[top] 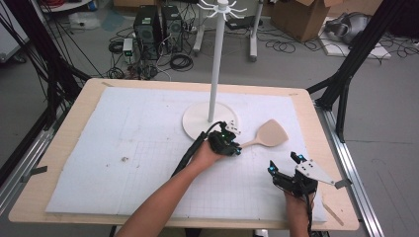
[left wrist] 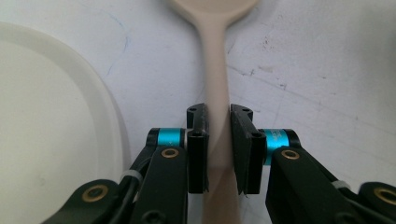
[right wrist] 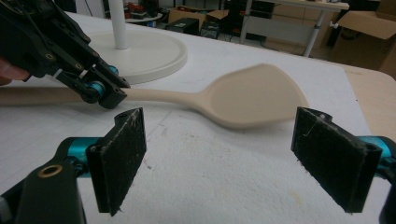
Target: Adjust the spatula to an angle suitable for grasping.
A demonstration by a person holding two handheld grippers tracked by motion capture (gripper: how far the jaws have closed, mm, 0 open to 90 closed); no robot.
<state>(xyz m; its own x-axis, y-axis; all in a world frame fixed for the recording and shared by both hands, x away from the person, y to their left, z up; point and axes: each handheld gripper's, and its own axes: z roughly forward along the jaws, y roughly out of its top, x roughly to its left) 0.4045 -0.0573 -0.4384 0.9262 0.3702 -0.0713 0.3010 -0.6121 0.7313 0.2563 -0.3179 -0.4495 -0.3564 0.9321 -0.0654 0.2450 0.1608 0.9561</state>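
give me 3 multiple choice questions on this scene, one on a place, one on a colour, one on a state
1. Where on the spatula does the left gripper grip?
A. the blade
B. the handle
C. nowhere

2. What colour is the stand?
A. white
B. red
C. black

3. How do the right gripper's jaws stand?
A. shut on the spatula
B. shut on nothing
C. open

Answers:
1 B, the left gripper view shows the pads pressed on the handle.
2 A, pole and round base are both white.
3 C, its pads stand wide apart with only the mat between them.
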